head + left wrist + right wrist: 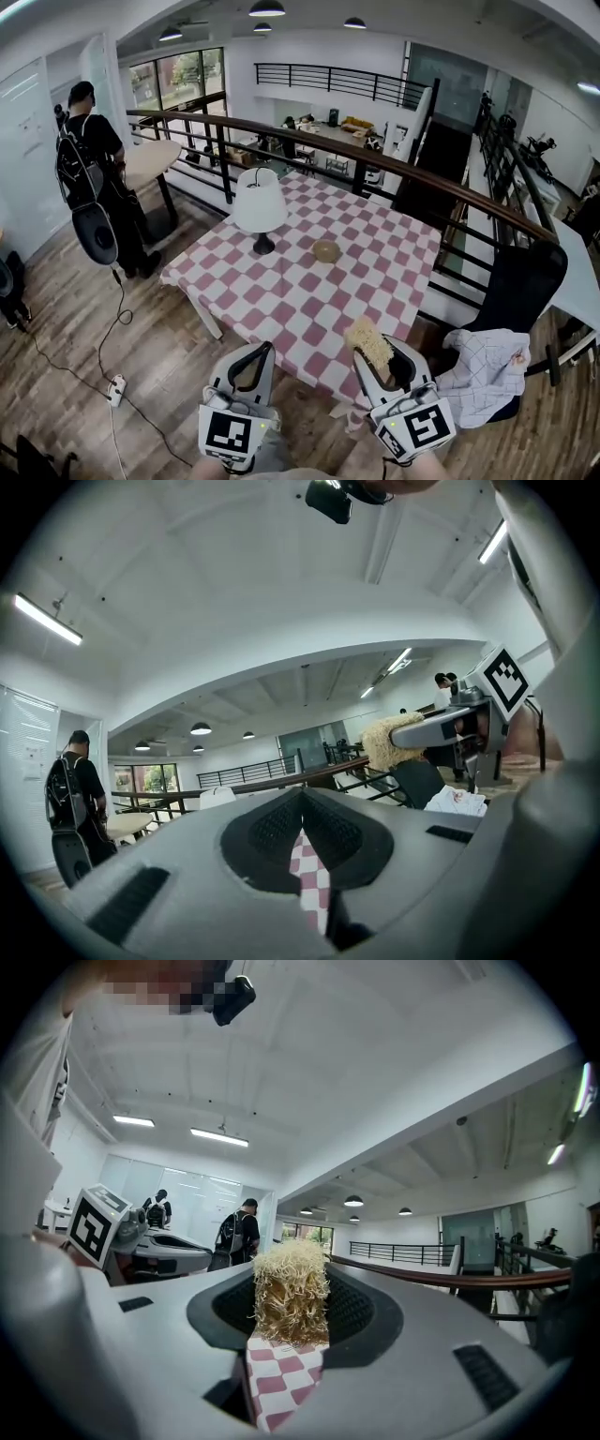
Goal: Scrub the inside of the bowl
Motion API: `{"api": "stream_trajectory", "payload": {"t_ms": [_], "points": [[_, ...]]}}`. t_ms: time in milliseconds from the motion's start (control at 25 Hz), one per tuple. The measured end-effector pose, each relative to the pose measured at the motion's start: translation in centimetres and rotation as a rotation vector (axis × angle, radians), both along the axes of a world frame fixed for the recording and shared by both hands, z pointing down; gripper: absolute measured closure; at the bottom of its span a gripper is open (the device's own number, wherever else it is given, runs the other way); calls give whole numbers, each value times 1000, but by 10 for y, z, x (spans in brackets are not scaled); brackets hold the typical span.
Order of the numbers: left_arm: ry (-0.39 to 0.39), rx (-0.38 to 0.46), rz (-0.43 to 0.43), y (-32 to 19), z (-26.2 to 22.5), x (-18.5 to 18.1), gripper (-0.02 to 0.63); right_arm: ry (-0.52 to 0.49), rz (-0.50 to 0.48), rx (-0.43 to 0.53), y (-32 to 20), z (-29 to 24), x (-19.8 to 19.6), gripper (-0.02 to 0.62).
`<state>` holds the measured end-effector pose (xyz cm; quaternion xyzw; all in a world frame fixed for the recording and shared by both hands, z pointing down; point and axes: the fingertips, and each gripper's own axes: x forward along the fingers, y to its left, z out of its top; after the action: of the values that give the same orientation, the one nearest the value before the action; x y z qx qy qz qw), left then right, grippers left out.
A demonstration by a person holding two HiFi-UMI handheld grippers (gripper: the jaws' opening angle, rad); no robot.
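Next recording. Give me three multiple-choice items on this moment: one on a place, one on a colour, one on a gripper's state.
1. In the head view, where does the bowl stand?
A. Right of the lamp
B. Left of the lamp
C. Hidden behind the lamp

2. What colours are the tablecloth's checks?
A. Blue and white
B. Pink and white
C. Green and yellow

3. What is the state of the right gripper?
A. Open and empty
B. Shut on the scrubber
C. Shut on the bowl

Answers:
1 A: the bowl sits in plain sight to the right of the lamp's base.
2 B: pink and white squares cover the whole cloth.
3 B: the right gripper view shows the straw-coloured fibres pinched between the jaws.
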<state>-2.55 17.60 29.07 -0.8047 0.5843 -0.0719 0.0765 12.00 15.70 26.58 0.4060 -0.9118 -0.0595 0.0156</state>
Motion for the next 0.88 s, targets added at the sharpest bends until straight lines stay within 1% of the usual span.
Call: {"api": "stream_trajectory", "payload": {"t_ms": [160, 280, 320, 440, 520, 680, 760, 880], "points": [[-12, -33, 23, -53, 2, -34, 591, -7, 40, -30, -50, 1, -28, 433], [-1, -48, 48, -90, 1, -58, 592, -3, 60, -44, -83, 0, -53, 433], [15, -44, 62, -103, -1, -66, 592, -1, 66, -46, -95, -1, -61, 433], [97, -12, 111, -138, -11, -89, 591, 4, 90, -47, -129, -4, -83, 433], [106, 2, 132, -160, -15, -101, 591, 17, 116, -44, -151, -4, -93, 433], [100, 10, 172, -198, -16, -116, 591, 45, 170, -14, -186, -9, -106, 433], [102, 9, 179, -213, -14, -119, 591, 44, 179, -20, -199, -9, -110, 433], [117, -24, 185, -230, -3, -118, 591, 46, 198, -39, -211, -6, -107, 433]]}}
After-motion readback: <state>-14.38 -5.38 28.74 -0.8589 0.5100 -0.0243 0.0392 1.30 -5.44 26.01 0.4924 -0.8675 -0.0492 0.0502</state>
